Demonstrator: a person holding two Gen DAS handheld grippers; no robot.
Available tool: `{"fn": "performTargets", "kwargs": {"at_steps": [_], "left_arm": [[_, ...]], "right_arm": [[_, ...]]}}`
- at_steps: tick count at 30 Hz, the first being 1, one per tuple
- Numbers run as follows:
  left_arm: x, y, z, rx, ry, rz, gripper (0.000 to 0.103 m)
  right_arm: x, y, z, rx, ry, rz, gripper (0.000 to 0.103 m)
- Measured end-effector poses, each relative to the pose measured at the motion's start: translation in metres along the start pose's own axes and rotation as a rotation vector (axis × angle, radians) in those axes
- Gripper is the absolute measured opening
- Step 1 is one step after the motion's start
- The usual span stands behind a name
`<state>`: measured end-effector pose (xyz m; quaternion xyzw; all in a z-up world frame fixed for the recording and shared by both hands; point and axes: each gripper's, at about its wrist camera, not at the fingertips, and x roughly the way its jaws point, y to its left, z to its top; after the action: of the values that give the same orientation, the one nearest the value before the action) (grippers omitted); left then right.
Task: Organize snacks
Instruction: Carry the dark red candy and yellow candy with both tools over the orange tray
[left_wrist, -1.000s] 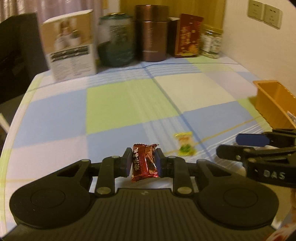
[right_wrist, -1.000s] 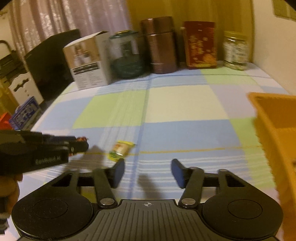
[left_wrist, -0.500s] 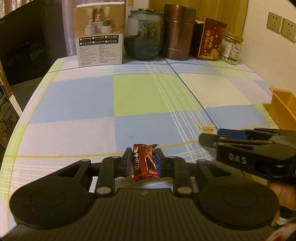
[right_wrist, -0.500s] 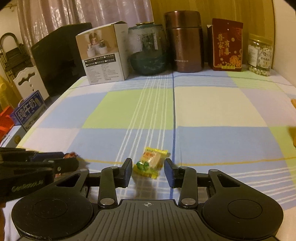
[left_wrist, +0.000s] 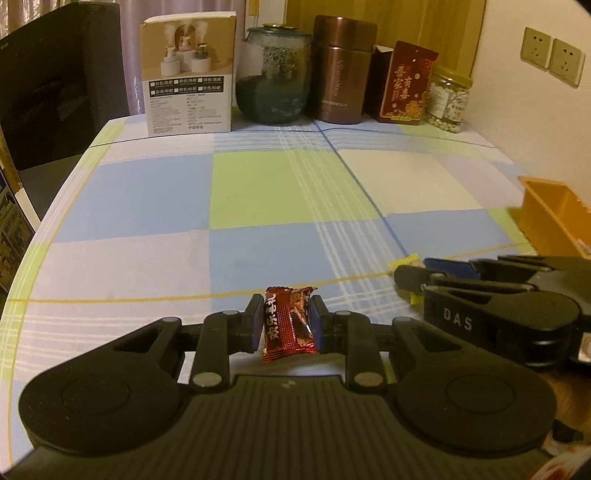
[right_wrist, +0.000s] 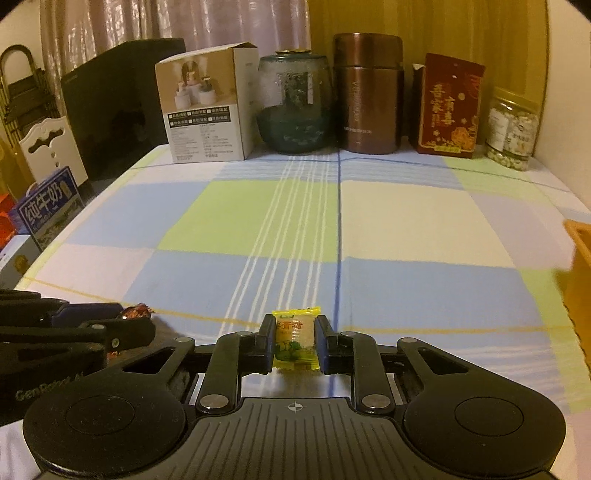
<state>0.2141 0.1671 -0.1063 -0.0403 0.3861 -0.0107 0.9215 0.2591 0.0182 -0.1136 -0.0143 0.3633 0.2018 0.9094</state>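
Both wrist views are dim and carry a warm yellow-orange cast from indoor light. Fisheye distortion bends the checked tablecloth (left_wrist: 280, 192) edges and rounds the dark frame corners. The centre is fairly sharp; the orange bin (left_wrist: 554, 218) at the right edge is smeared. Soft shadows lie under the gripper bodies. Faint glare marks the copper canister (right_wrist: 369, 92).

Counter (right_wrist: 406, 221) covered with blue, green and white checked cloth. Along far edge, left to right: white product box (right_wrist: 207, 107), dark glass jar (right_wrist: 293, 101), brown metal canister (right_wrist: 367, 92), red packet (right_wrist: 450, 107), clear plastic jar (right_wrist: 511, 129). Orange bin (left_wrist: 554, 218) at right edge.
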Motion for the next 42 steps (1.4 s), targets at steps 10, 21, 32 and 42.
{"fn": "performTargets", "kwargs": {"at_steps": [10, 21, 32, 42], "left_arm": [[-0.055, -0.04, -0.01, 0.007, -0.007, -0.025, 0.023], [-0.124, -0.067, -0.026, -0.047, -0.029, -0.027, 0.023], [-0.177, -0.096, -0.04, -0.054, -0.05, -0.034, 0.023], [-0.205, -0.125, -0.045, -0.038, -0.067, -0.063, 0.023]], "right_arm": [[-0.083, -0.012, -0.009, 0.047, -0.014, -0.011, 0.022], [-0.17, -0.016, -0.029, 0.07, -0.035, -0.022, 0.022], [-0.239, -0.025, -0.047, 0.09, -0.08, -0.048, 0.022], [-0.28, -0.037, -0.064, 0.091, -0.104, -0.08, 0.022]]}}
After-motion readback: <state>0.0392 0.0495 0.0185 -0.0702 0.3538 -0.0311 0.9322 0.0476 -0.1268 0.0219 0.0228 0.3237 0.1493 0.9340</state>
